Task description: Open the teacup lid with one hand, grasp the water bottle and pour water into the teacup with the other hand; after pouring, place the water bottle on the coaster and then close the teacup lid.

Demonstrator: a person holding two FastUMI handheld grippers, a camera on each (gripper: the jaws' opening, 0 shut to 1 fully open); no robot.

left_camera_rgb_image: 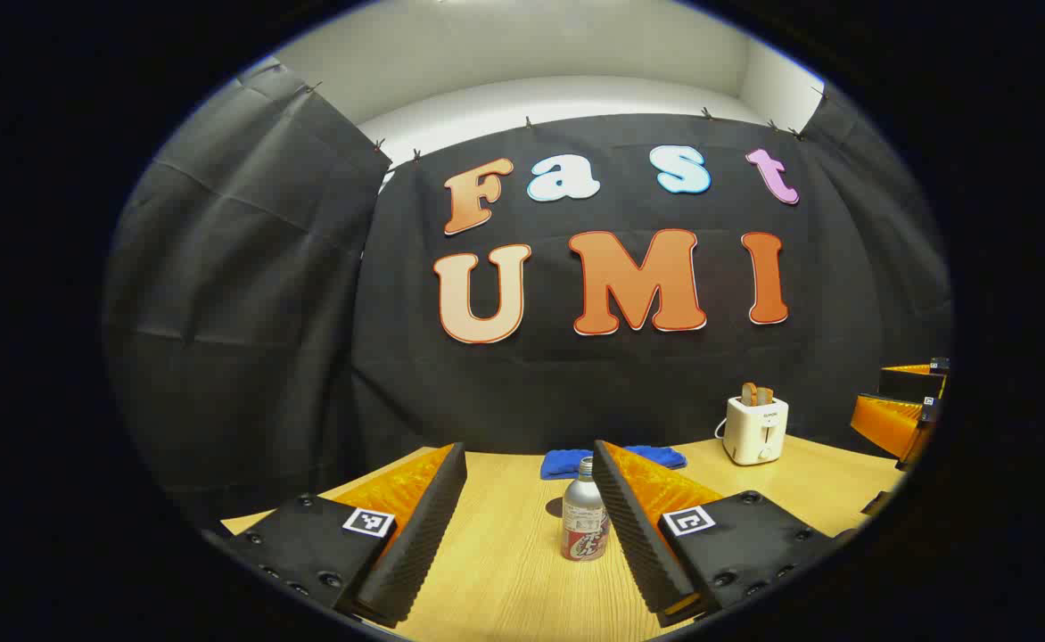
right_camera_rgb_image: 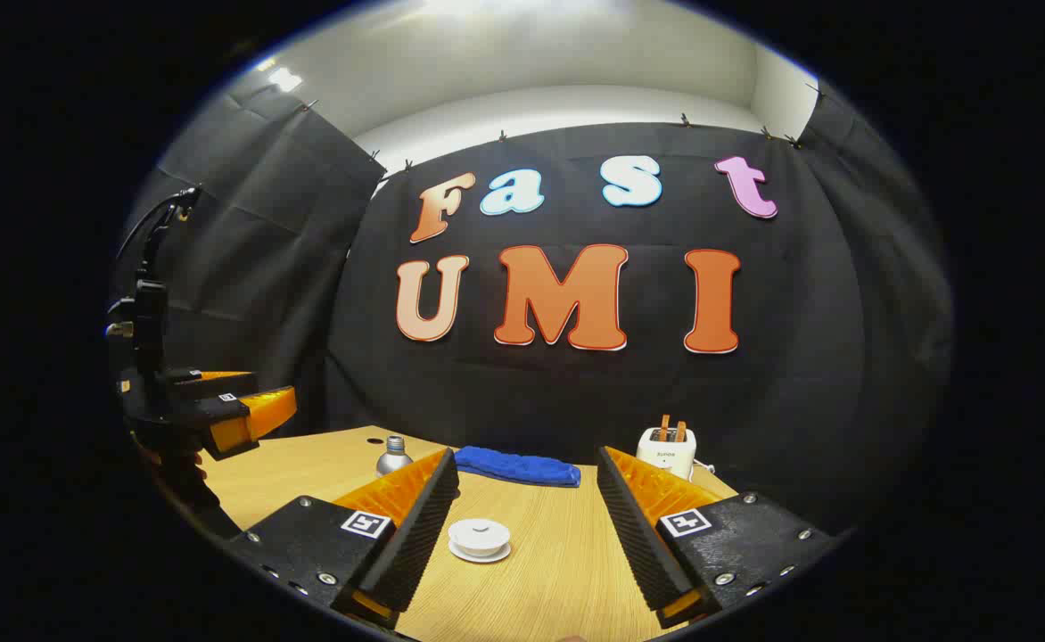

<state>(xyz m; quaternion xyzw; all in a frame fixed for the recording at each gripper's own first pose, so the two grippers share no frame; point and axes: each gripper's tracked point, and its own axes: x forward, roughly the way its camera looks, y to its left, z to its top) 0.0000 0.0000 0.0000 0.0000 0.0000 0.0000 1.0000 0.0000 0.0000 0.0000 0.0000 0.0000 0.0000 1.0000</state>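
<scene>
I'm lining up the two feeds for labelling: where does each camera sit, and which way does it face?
Left gripper view: rides on the left gripper, facing the booth wall over the table; its open fingers frame the water bottle.
Right gripper view: rides on the right gripper, facing the same wall; its open fingers frame the lidded teacup.
Shared: bottle, blue cloth, toaster, and each view catches the other gripper at its edge.

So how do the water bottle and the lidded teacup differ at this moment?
The water bottle is tall, narrow and silver with a printed label; the teacup is low, wide and plain white. The bottle stands straight on the wooden table, while the teacup sits on a saucer. The bottle lies between the left gripper's open fingers, the teacup between the right gripper's. Both are upright, closed and ungrasped.
</scene>
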